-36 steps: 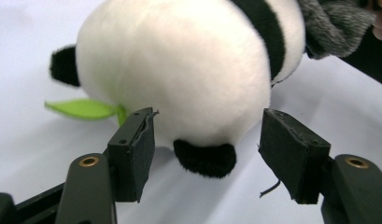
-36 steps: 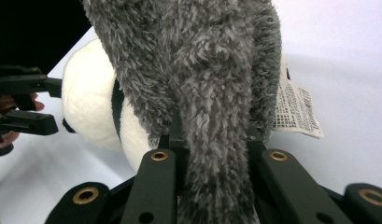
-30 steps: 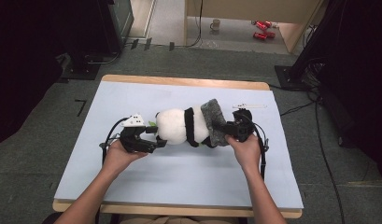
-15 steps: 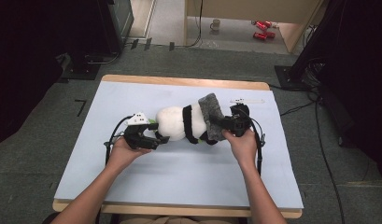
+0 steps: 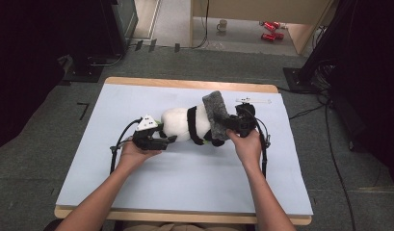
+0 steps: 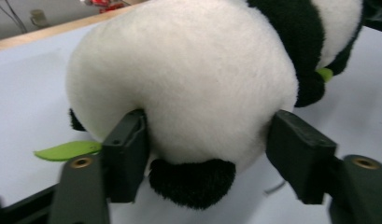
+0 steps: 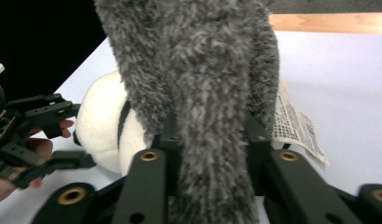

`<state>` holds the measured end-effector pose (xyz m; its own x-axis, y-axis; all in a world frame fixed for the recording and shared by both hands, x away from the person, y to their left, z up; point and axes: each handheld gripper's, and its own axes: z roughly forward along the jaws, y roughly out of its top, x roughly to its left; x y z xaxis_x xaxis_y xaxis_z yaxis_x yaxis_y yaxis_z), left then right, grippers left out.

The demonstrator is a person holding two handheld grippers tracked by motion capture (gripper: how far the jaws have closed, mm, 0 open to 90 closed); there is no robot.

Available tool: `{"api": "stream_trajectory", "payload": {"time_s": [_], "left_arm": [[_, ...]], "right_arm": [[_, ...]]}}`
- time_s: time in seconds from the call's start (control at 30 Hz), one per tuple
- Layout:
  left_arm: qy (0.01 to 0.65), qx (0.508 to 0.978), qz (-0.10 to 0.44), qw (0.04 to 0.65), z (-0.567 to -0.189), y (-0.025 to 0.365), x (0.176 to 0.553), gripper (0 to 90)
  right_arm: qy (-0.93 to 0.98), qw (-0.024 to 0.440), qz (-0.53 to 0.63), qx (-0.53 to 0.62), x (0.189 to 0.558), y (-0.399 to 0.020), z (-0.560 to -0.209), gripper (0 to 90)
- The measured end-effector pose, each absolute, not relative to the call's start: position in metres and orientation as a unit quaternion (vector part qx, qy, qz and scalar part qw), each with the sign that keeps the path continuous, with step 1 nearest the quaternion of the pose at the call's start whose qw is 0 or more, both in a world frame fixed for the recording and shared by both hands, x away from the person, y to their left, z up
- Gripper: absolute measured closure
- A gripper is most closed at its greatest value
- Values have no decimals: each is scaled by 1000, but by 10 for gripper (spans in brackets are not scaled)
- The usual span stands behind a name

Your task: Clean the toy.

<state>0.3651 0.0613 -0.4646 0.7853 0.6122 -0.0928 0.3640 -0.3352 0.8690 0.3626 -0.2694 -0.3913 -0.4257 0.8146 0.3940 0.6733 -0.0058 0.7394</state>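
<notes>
Grey fuzzy cloth is draped over the black-and-white plush panda mid-frame in the high view, on the pale blue worktop, with the left claw at the panda's left end and the right claw at the cloth. In the left gripper view, the jaws sit wide around the white rump, one pressing the fur, the other just off it, so not clamped. In the right gripper view, the jaws are pinched on the grey cloth, with a paper tag showing behind. My guess: wrapping is partway, the cloth only covers a band of it, rest still bare.
</notes>
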Motion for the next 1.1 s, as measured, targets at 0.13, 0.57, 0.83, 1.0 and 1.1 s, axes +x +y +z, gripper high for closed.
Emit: {"api": "stream_trajectory", "payload": {"time_s": [0.13, 0.57, 0.83, 1.0, 1.1], "left_arm": [[314, 802, 119, 495, -465, 63, 365, 485], [389, 784, -29, 483, -428, 60, 353, 641], [394, 781, -36, 484, -426, 56, 346, 626], [400, 786, -36, 470, -439, 52, 349, 616], [401, 783, -37, 474, -440, 52, 350, 615]], "right_arm": [[707, 72, 465, 528, 359, -268, -383, 766], [737, 35, 489, 466, 334, -221, -355, 763], [763, -9, 471, 443, 327, -185, -373, 762], [771, -18, 446, 453, 334, -181, -400, 763], [774, -1, 444, 451, 335, -183, -401, 764]]}}
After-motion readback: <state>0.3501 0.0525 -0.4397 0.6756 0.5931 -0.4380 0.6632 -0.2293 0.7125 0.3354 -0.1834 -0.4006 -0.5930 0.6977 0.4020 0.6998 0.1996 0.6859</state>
